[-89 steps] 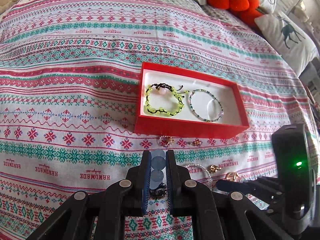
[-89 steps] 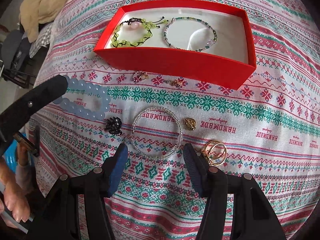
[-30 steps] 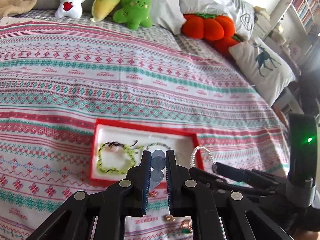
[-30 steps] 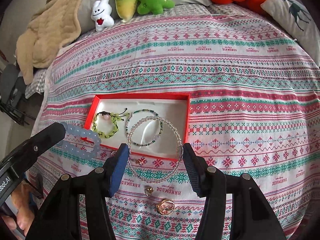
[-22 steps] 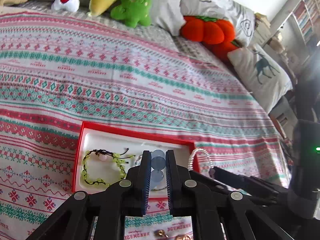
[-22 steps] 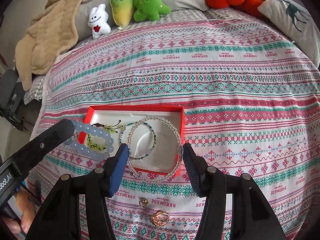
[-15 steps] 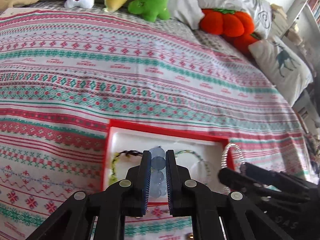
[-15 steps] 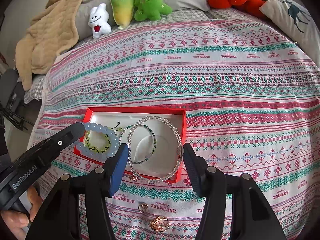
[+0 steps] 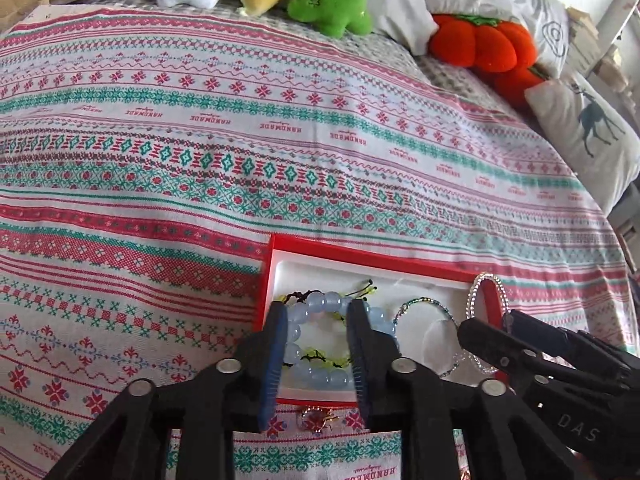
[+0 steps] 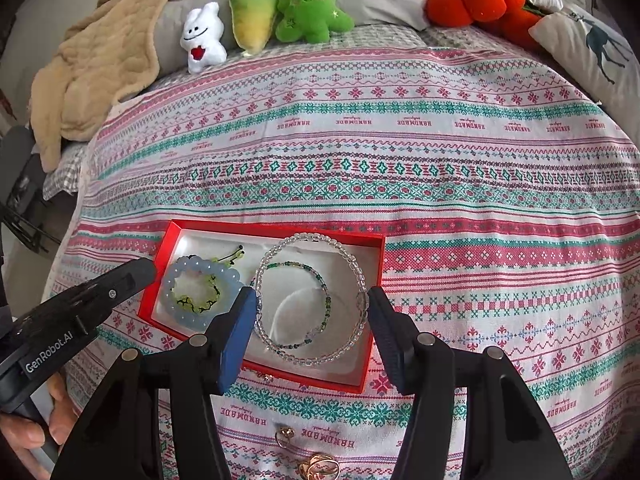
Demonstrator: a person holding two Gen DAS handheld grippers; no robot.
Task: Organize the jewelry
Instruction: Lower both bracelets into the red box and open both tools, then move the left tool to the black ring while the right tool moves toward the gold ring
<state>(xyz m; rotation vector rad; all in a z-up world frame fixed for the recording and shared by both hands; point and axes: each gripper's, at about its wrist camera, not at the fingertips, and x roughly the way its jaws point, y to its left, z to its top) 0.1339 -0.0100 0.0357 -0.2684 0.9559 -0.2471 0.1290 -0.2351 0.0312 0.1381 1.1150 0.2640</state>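
Left gripper (image 9: 318,360) jaws apart; blue bead bracelet (image 10: 200,294) lies in red box (image 10: 370,312) over green cord bracelet (image 10: 196,294). Right gripper (image 10: 312,326) clamped across clear bead bracelet (image 10: 310,296), held above box (contact at both rim sides). Judged light, springy, slippery beads; pinch across ring. Rings (image 10: 318,468) on blanket (image 10: 360,152).

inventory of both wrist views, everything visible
Box: 1, red, white lining, on bedspread.
Pale blue bead bracelet: 1, in box, left end, over green one.
Green braided bracelet: 1, in box.
Thin green bead bracelet: 1, in box.
Clear bead bracelet: 1, between right tool fingers.
Small gold pieces: several, on bedspread near box.
Bedspread: 1, red-teal pattern.
Plush toys: several, far edge.
Left tool: 1, black, open.
Right tool: 1, black.
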